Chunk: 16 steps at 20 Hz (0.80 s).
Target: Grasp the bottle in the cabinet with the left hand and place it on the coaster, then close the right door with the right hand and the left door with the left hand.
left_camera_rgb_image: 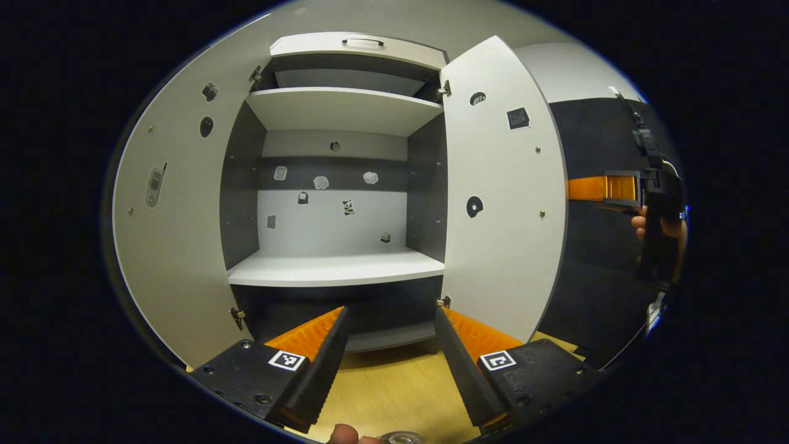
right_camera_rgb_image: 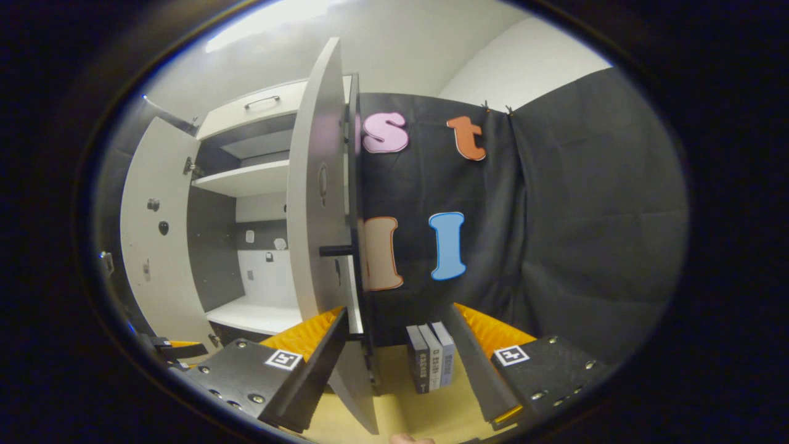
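Left gripper view: the left tongs (left_camera_rgb_image: 391,364) are spread wide and hold nothing, facing the open cabinet (left_camera_rgb_image: 336,185). Its shelves (left_camera_rgb_image: 336,268) are bare. A clear round top, likely the bottle (left_camera_rgb_image: 402,438), peeks at the bottom edge on the wooden surface (left_camera_rgb_image: 394,388); the coaster cannot be made out. The right door (left_camera_rgb_image: 502,197) stands open, with the right tongs (left_camera_rgb_image: 595,188) just past its edge.

Right gripper view: the right tongs (right_camera_rgb_image: 394,364) are spread and empty, and the right door (right_camera_rgb_image: 320,203) is seen edge-on between them. Books (right_camera_rgb_image: 430,356) stand beside it. Pushing near the hinge could jam the door. No writing is readable.
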Motion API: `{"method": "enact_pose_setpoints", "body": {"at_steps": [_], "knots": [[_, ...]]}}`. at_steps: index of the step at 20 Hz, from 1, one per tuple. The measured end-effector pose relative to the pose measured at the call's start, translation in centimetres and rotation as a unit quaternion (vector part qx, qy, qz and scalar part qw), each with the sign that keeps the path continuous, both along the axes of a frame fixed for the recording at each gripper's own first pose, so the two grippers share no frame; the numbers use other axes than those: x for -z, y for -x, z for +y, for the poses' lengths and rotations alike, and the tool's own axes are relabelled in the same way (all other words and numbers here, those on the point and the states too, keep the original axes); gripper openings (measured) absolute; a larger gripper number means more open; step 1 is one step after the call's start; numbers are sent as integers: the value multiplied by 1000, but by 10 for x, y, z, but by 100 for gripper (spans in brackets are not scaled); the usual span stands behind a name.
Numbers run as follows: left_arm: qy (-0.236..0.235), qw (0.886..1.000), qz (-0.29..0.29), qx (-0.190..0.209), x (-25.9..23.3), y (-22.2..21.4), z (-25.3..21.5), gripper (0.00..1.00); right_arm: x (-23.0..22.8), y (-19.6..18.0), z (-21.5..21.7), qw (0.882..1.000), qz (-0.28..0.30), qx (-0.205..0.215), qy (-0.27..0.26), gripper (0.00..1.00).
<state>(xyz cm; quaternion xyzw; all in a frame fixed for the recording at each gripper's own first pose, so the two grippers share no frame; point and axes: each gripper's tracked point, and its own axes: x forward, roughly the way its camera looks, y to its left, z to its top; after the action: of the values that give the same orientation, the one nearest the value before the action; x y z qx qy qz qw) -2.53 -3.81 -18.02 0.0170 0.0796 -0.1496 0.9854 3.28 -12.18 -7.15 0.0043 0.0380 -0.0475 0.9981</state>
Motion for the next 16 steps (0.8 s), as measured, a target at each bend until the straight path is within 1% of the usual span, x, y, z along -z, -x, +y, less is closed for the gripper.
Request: {"method": "enact_pose_setpoints", "body": {"at_steps": [1,2,5,7,8,9,10,11,12,13,14,15,16], "knots": [[-1,1000,2,2,3,0,-1,88,1,0,0,1000,4,-2,-2,94],[0,1000,3,3,4,-2,-2,88,3,-1,1,1000,8,-6,-5,97],[11,1000,9,8,8,-7,-7,88,4,-3,4,1000,21,-21,-5,97],[22,1000,2,8,5,-13,-9,88,4,-3,6,999,32,-21,6,97],[24,1000,0,5,4,-15,-7,88,3,-3,5,999,34,-19,14,92],[26,1000,-4,-1,4,-19,-3,88,1,-2,7,999,37,-19,22,97],[29,999,-7,-9,2,-22,1,88,2,-3,10,999,42,-19,22,92],[34,999,-7,-18,2,-24,5,88,3,-2,12,998,49,-20,18,93],[39,999,-6,-29,2,-25,11,88,5,-2,13,998,56,-21,11,96],[45,998,-5,-38,2,-26,18,88,5,-2,14,998,60,-21,7,96],[53,998,-5,-44,2,-27,24,88,5,-2,15,998,65,-20,5,93],[59,997,-5,-50,2,-29,31,88,5,-1,16,997,68,-18,6,96],[63,996,-5,-55,2,-29,38,88,5,0,18,997,71,-17,7,96]]}}
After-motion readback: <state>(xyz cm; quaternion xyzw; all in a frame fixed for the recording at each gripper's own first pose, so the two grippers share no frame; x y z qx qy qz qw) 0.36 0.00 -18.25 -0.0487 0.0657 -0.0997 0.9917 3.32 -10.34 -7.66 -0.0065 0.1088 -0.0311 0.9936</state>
